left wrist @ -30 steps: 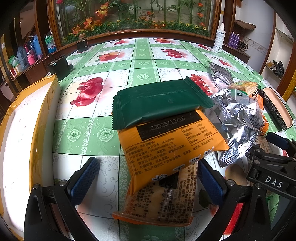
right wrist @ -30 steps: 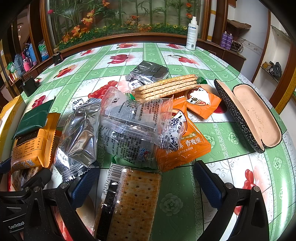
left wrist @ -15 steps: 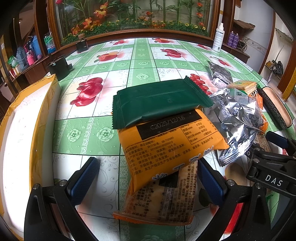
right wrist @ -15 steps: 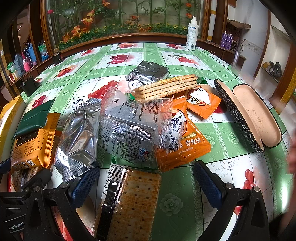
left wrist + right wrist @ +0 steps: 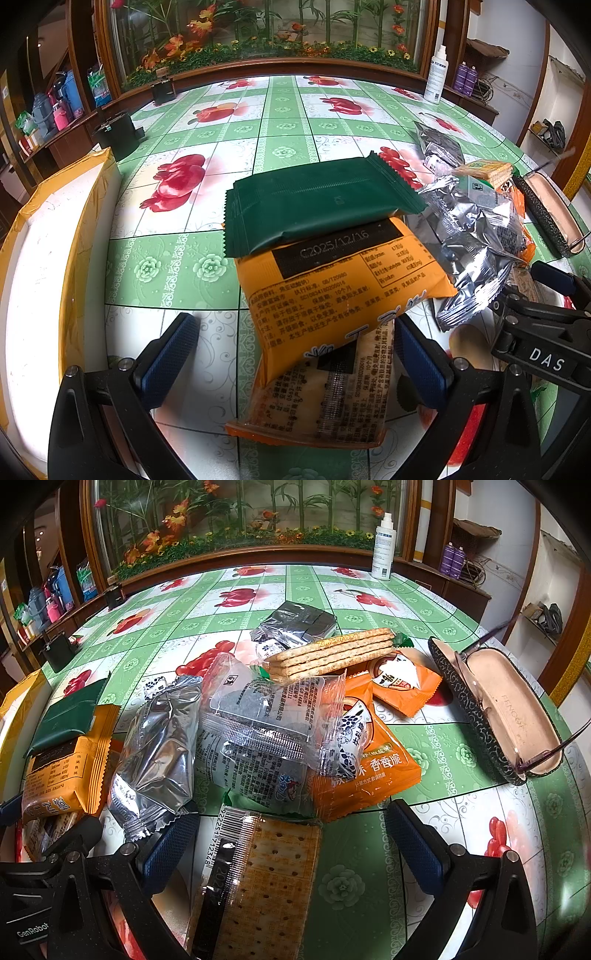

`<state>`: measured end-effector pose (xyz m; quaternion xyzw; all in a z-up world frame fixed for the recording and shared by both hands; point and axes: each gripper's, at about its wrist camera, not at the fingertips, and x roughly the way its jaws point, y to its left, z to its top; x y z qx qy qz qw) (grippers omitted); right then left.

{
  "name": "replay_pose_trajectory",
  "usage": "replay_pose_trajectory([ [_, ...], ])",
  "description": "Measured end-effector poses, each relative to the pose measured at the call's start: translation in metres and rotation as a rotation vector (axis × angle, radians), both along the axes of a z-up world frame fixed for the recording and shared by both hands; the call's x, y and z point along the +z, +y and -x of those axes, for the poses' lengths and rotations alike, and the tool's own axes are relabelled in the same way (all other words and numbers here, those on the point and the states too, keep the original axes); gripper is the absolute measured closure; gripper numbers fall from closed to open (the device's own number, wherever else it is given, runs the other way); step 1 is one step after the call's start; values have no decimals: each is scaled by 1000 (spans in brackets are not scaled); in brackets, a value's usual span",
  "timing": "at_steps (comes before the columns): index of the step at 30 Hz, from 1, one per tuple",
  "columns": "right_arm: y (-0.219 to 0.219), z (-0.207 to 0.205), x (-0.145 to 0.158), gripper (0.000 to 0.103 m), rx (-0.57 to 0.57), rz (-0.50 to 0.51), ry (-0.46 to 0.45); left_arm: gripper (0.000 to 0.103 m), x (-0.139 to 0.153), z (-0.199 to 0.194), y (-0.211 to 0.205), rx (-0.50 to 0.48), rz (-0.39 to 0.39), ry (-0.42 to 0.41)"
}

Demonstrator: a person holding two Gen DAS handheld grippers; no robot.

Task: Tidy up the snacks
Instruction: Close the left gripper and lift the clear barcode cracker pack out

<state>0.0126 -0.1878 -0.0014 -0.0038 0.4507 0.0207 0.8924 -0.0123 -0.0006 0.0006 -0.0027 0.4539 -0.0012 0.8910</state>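
Broadly, the table [image 5: 461, 753] under its green-and-red flowered cloth carries everything, with a white box edged in yellow tape [image 5: 55, 258] at its left rim, probably the bin the snacks are meant for, though its inside is hard to read from this angle. Next in size is the loose heap of snacks, unsorted in mid-table: a green packet [image 5: 317, 203] lies on top of an orange packet [image 5: 343, 288], a crumpled silver pouch [image 5: 159, 746] leans beside them, and a clear-wrapped cracker pack [image 5: 269, 882] lies nearest the right gripper [image 5: 291, 849]. Its jaws stand wide apart, straddling that cracker pack, presumably lined up for a first pick. The left gripper [image 5: 295, 354] likewise has its jaws apart, framing the orange packet without touching it. An open glasses case [image 5: 495, 709] sits apart, at the right.
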Motion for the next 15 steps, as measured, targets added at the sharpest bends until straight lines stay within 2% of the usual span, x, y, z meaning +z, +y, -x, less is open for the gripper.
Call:
replay_pose_trajectory([
  [6, 0, 0, 0, 1, 0, 0, 0, 2, 1, 2, -3, -52, 6, 2],
  [9, 0, 0, 0, 1, 0, 0, 0, 26, 5, 12, -7, -88, -7, -25],
  [12, 0, 0, 0, 1, 0, 0, 0, 35, 9, 20, -6, -116, 15, 5],
  [13, 0, 0, 0, 1, 0, 0, 0, 45, 11, 24, -4, -122, 29, 15],
  [15, 0, 0, 0, 1, 0, 0, 0, 48, 14, 28, 1, -136, 58, 46],
])
